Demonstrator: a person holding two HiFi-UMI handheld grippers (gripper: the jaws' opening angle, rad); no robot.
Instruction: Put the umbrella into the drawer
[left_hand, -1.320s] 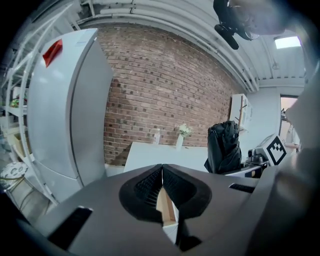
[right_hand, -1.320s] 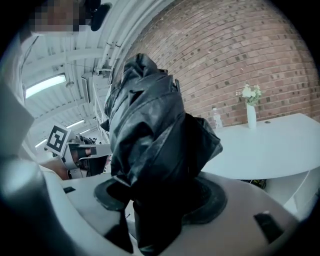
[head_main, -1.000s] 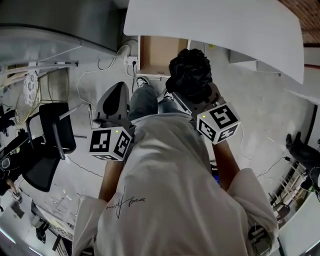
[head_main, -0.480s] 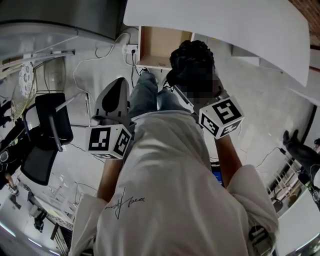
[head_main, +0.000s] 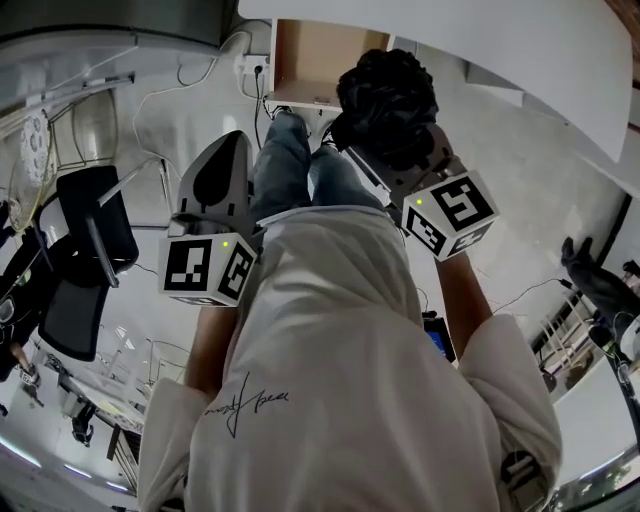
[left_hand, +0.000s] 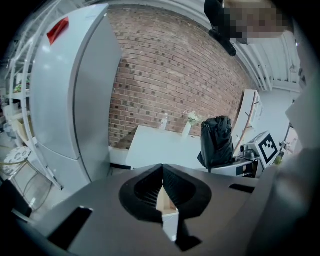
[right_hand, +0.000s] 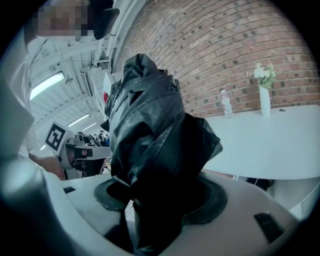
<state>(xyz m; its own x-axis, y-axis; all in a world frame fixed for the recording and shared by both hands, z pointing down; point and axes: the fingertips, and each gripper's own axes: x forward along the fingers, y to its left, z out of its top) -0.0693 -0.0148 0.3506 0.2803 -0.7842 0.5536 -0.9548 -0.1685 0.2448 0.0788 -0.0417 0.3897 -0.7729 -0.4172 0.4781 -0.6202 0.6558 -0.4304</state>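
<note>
Black folded umbrella (head_main: 388, 95) is clamped in the right gripper (head_main: 380, 158), with the open drawer (head_main: 325, 55) at twelve o'clock; the left gripper (head_main: 228, 152) is closed on nothing.

Black umbrella (right_hand: 150, 140). Tan-brown drawer (head_main: 325, 60) under white table (head_main: 480, 50). Red-brown brick wall (left_hand: 170, 70), pale mortar lines. Black-and-white square markers on grey left gripper (left_hand: 162, 172) and right gripper (right_hand: 150, 197). Blue jeans (head_main: 285, 170), off-white shirt (head_main: 340, 380).
</note>
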